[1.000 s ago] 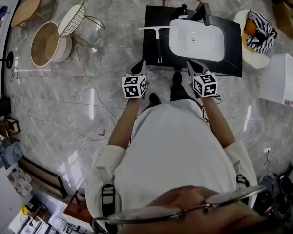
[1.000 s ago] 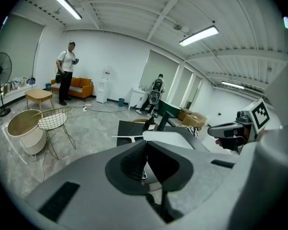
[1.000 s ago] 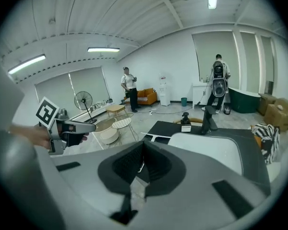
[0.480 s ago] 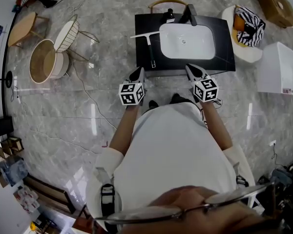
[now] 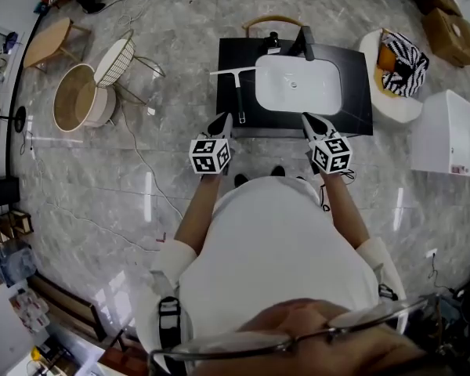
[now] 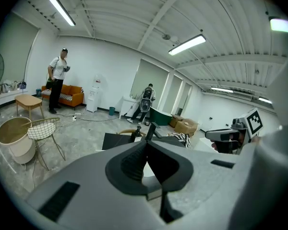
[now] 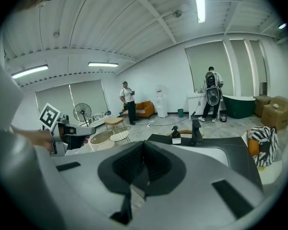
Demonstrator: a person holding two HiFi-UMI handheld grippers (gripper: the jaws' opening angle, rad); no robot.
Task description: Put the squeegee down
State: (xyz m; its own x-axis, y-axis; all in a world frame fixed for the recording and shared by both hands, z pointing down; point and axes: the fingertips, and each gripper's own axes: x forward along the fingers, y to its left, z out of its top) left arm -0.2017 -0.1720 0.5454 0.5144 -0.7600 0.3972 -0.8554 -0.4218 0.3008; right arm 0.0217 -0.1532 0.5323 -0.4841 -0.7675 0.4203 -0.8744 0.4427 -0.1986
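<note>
Jaws together and empty on left gripper (image 5: 224, 119) and right gripper (image 5: 307, 121). The squeegee (image 5: 237, 92) at upper centre ends near the bench (image 5: 359, 110) edge, so a stray nudge could probably drop it.

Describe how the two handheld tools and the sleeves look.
Left tool and right tool: grey bodies, dark pointed jaws, each carrying a white cube with black square markers. Sleeves are white, ending near the elbows.

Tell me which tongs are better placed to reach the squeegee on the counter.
Left, probably. The left tongs, shut and empty, sit close to the squeegee handle's near end; the right tongs, also shut, face the sink, farther away.
</note>
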